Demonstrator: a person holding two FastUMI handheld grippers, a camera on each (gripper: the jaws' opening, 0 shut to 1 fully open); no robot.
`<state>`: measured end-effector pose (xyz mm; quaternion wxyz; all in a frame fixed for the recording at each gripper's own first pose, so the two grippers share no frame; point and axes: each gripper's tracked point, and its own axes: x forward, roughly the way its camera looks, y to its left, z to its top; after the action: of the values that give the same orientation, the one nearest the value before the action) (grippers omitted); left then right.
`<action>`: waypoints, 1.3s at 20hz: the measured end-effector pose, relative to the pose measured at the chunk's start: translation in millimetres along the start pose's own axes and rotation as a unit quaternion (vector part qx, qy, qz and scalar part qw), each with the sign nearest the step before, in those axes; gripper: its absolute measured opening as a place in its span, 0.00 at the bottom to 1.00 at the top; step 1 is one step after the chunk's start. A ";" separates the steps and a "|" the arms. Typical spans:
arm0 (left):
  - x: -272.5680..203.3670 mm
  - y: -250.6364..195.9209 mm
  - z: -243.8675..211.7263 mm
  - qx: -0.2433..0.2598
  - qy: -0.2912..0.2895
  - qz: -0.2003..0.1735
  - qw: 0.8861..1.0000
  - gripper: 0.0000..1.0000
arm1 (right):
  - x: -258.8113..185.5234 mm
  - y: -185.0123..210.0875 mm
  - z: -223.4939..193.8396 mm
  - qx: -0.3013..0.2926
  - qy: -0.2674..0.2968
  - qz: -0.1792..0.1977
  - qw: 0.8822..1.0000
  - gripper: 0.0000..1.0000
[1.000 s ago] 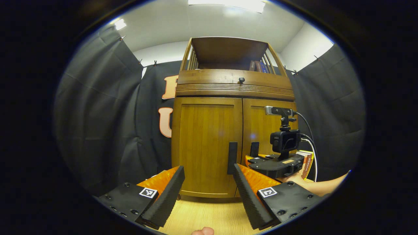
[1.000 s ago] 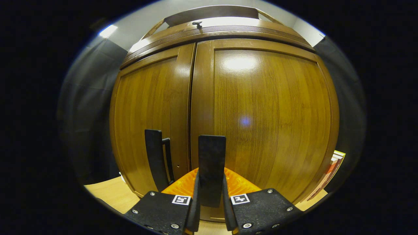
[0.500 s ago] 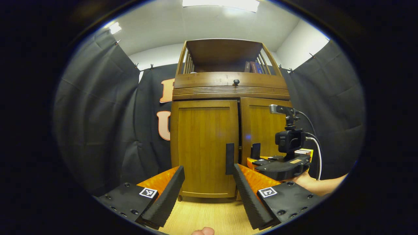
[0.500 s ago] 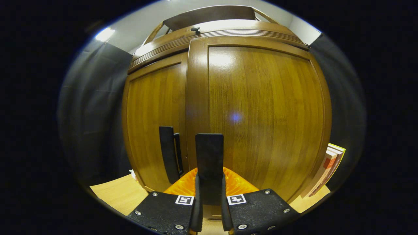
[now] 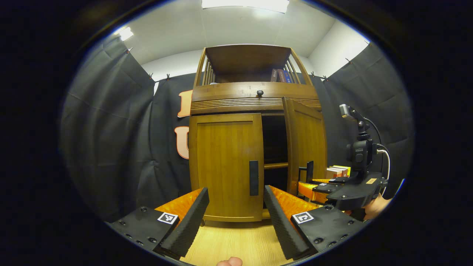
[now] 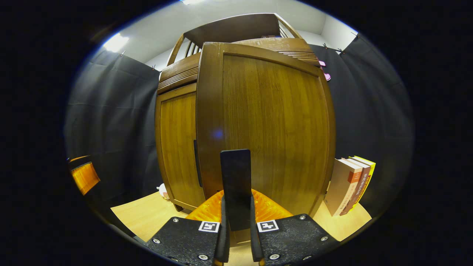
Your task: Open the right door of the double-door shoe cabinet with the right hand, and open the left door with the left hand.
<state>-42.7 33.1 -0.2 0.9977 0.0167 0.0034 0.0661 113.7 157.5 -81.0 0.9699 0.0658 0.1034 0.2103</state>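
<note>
Right door (image 6: 266, 125) now swung partly open, right tool (image 6: 237, 221) clamped on its handle (image 6: 235, 184); left tool (image 5: 234, 218) gapes empty before the closed left door (image 5: 225, 166)

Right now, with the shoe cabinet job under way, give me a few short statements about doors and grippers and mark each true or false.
1. The right door stands partly open. True.
2. The right gripper is shut on the right door's handle. True.
3. The left door is swung open. False: it sits closed, its handle untouched.
4. The left gripper clamps the left door's handle. False: its jaws are spread wide, short of the cabinet.
5. Books stand on the floor beside the cabinet. True.
</note>
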 end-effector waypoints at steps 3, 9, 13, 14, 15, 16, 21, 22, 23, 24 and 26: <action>-2.3 -6.0 -1.6 -0.003 0.000 -0.006 1.000 0.94 | -23.6 -14.7 -1.9 -0.005 0.000 -0.016 1.000 0.23; -2.7 -14.8 -6.2 -0.008 0.002 -0.015 1.000 0.94 | -72.7 -61.1 -1.5 -0.017 0.004 -0.054 0.998 0.22; -1.5 -21.4 -4.7 -0.009 0.001 -0.023 1.000 0.97 | -94.8 -92.8 -1.2 -0.015 0.007 -0.084 0.996 0.13; 0.0 -23.2 -6.1 -0.010 0.002 -0.025 1.000 0.94 | -103.2 -103.7 0.7 -0.012 0.007 -0.097 0.995 0.19; -0.3 -24.5 -6.3 -0.011 0.003 -0.027 1.000 0.94 | -108.1 -114.1 3.0 -0.011 0.007 -0.110 0.994 0.14; -1.1 -26.5 -6.5 -0.012 0.003 -0.029 0.999 0.94 | -112.8 -124.4 2.3 -0.012 0.006 -0.122 0.992 0.11; -2.4 -30.4 -5.2 -0.007 0.003 -0.036 0.999 0.97 | -133.9 -175.8 5.7 0.008 -0.001 -0.163 0.987 0.04; -2.2 -30.5 -5.8 -0.007 0.004 -0.037 0.999 0.94 | -133.4 -181.5 3.4 0.020 -0.003 -0.158 0.987 0.01; -2.4 -29.8 -5.7 -0.006 0.005 -0.037 0.999 0.94 | -134.2 -184.7 4.9 0.024 -0.007 -0.152 0.988 0.05; -1.8 -29.5 -7.6 -0.006 0.006 -0.036 0.999 0.94 | -135.2 -188.2 5.4 0.020 -0.007 -0.145 0.989 0.00; -1.7 -28.8 -7.3 -0.006 0.008 -0.033 0.999 0.96 | -135.8 -194.1 6.1 0.017 -0.007 -0.131 0.991 0.00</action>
<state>-40.7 4.6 -8.5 0.9993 0.0105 0.0111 0.0332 70.7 -75.5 -84.8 0.9886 0.0695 0.1081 0.0788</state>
